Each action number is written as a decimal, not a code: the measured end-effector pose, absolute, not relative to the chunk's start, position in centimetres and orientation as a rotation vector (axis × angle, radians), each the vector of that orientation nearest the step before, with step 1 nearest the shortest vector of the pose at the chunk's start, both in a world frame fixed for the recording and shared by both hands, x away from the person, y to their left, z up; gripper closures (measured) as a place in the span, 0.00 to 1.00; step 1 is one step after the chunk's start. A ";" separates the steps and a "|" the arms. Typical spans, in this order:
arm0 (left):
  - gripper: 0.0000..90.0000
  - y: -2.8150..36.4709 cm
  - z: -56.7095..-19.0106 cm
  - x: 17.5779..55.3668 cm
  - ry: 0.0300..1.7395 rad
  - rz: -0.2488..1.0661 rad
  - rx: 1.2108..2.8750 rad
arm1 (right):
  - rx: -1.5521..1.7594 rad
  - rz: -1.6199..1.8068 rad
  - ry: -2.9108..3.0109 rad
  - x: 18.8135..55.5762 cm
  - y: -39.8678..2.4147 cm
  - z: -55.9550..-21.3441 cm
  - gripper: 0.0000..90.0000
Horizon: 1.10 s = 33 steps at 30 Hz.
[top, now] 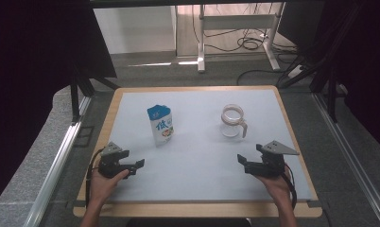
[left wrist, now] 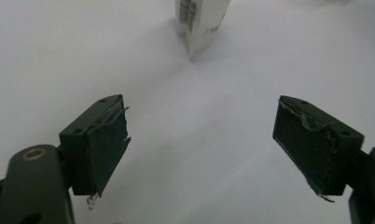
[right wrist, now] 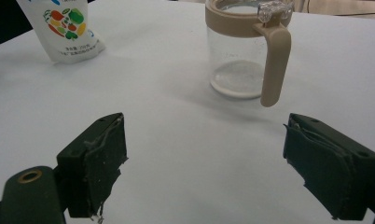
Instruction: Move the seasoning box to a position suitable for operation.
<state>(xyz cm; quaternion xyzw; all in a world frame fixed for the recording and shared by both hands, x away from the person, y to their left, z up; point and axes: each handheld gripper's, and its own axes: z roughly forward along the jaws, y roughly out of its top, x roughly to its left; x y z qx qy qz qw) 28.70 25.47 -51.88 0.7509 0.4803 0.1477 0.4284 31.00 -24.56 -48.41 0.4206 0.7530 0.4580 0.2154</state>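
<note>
Both grippers wait near the table's front edge, jaws wide, nothing held — left gripper point(top: 140, 164) facing the carton point(top: 160, 125), right gripper point(top: 240, 161) the jug point(top: 234, 121); the tall carton could tip if nudged; the jug's smooth glass may slip.

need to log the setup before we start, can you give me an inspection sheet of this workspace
surface: table with a wooden edge under a white sheet; looks clean.
job's things: blue and white carton upright, left of centre; clear jug with a tan rim and handle upright, right of centre, looks empty; the two stand apart.
clutter: nothing seen.
grippers: left gripper and right gripper rest near the front edge, each in a hand, jaws open, nothing between them.
cables: one trails from each gripper; more lie on the floor behind the table.
surroundings: white desk frame at the back, dark curtains at both sides, metal rails along the floor.
</note>
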 end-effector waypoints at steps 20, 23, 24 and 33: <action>0.24 24.6 -52.1 29.4 1.150 0.375 1.932 | 1.170 1.192 2.033 31.5 -25.1 -46.4 0.15; 0.27 24.7 -52.2 29.5 1.142 0.407 1.934 | 1.139 1.212 2.046 33.7 -24.4 -44.9 0.15; 0.27 24.7 -52.3 29.6 1.135 0.416 1.935 | 1.135 1.209 2.046 34.0 -24.3 -44.6 0.15; 0.24 24.4 -52.3 29.2 1.134 0.436 1.954 | 1.109 1.207 2.092 38.7 -23.2 -42.4 0.15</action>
